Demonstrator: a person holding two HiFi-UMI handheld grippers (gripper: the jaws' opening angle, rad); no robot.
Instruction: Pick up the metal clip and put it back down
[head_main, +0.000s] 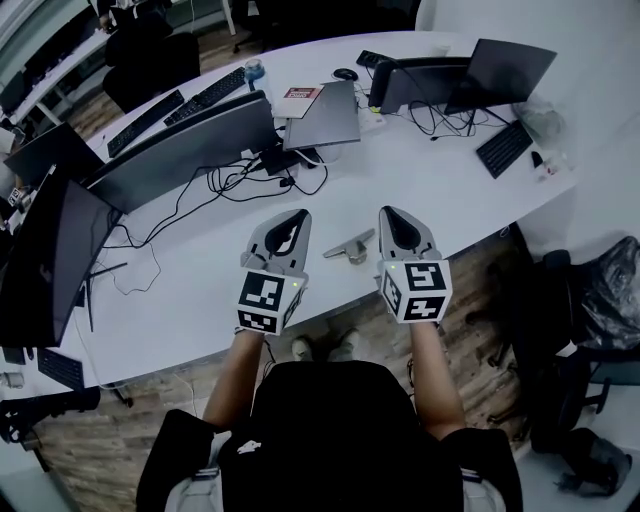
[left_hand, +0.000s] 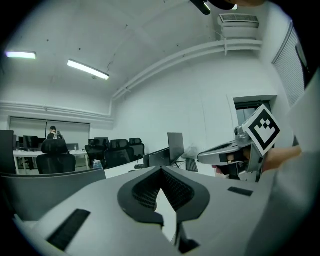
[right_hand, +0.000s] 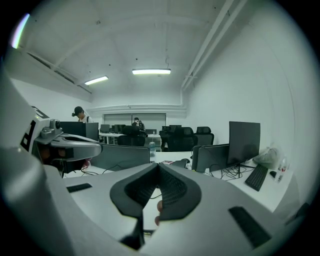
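Note:
The metal clip (head_main: 350, 247) lies flat on the white desk (head_main: 200, 290), near its front edge. It sits between my two grippers in the head view, and neither one touches it. My left gripper (head_main: 297, 216) is held above the desk to the clip's left, shut with nothing between its fingertips. My right gripper (head_main: 388, 212) is at the same height on the clip's right, also shut and empty. The left gripper view shows its closed jaws (left_hand: 161, 170) pointing out across the room, with the right gripper's body (left_hand: 235, 150) beside them. The clip appears in neither gripper view.
A curved monitor (head_main: 190, 150) with tangled cables (head_main: 240, 185) stands behind the grippers. A closed laptop (head_main: 325, 115), keyboards (head_main: 205, 95) and more monitors (head_main: 470, 75) sit farther back. A dark monitor (head_main: 45, 260) is at the left edge. A black bag (head_main: 605, 290) lies on the floor at right.

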